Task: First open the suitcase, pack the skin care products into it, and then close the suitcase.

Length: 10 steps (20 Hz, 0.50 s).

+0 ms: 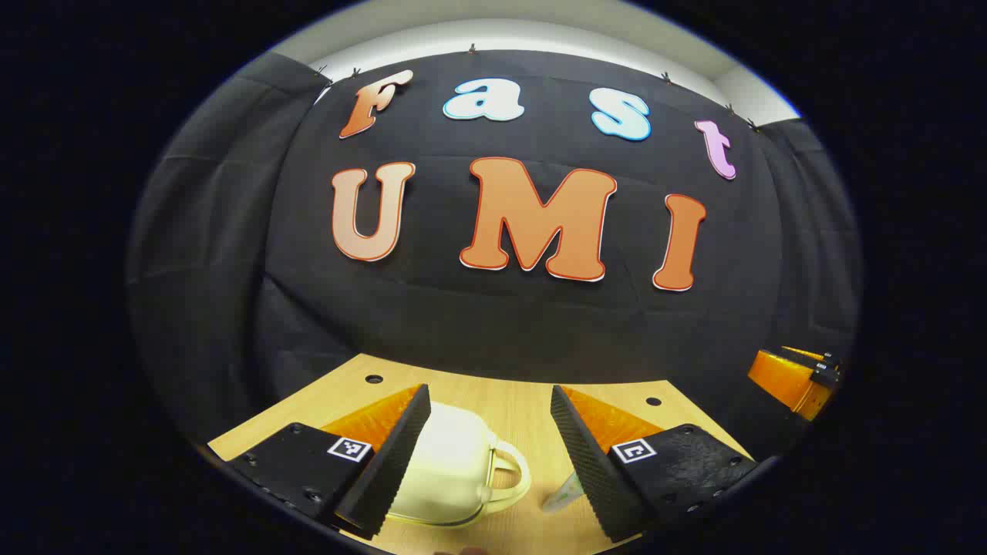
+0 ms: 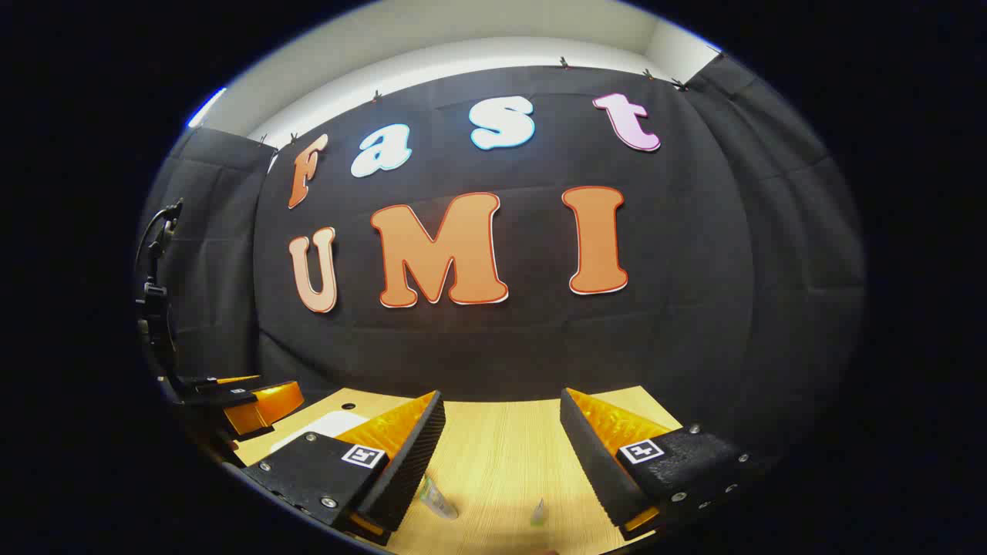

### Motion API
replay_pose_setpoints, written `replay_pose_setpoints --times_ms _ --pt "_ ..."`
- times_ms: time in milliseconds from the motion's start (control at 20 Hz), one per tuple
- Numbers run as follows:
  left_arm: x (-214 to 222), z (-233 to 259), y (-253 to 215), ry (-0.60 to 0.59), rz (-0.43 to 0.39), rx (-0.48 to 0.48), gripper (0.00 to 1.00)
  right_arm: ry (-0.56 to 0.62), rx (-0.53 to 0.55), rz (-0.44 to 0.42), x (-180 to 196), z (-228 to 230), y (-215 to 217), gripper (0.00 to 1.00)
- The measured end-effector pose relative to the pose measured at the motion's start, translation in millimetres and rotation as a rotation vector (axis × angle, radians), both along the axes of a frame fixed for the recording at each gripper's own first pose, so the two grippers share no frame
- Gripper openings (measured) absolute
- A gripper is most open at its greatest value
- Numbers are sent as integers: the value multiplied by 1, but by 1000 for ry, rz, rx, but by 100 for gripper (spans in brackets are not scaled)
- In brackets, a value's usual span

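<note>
A small cream-white suitcase [image 1: 447, 470] lies closed on the wooden table [image 1: 509, 408], its handle [image 1: 509, 470] pointing right. My left gripper [image 1: 490, 401] hovers open above it, the case showing low between the fingers and partly hidden by the left finger. A small skin care tube [image 1: 563, 493] lies just right of the handle. In the right gripper view, my right gripper [image 2: 501, 401] is open over bare table, with a clear tube [image 2: 439, 497] and a smaller tube [image 2: 538, 512] below it. A corner of the suitcase [image 2: 324, 426] peeks out at the left.
The table's far edge meets the black cloth wall [image 1: 501, 324]. Small holes [image 1: 374, 379] mark the tabletop's back corners. The right gripper [image 1: 794, 378] appears far right in the left gripper view; the left gripper [image 2: 247, 405] appears far left in the right gripper view.
</note>
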<state>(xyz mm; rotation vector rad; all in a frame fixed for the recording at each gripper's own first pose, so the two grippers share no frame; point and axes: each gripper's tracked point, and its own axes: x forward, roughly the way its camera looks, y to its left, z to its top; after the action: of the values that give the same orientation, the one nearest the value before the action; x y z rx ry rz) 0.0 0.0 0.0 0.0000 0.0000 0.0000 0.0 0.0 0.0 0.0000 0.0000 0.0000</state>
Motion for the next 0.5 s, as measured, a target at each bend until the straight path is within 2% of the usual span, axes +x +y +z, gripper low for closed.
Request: replay_pose_setpoints --times_ms 100,500 --pt "-8 7 7 -35 26 -8 97 18 -8 -4 -2 -4 -2 95" --pt "-10 17 -8 -40 -37 -4 97 22 -102 -21 -18 1 -5 95"
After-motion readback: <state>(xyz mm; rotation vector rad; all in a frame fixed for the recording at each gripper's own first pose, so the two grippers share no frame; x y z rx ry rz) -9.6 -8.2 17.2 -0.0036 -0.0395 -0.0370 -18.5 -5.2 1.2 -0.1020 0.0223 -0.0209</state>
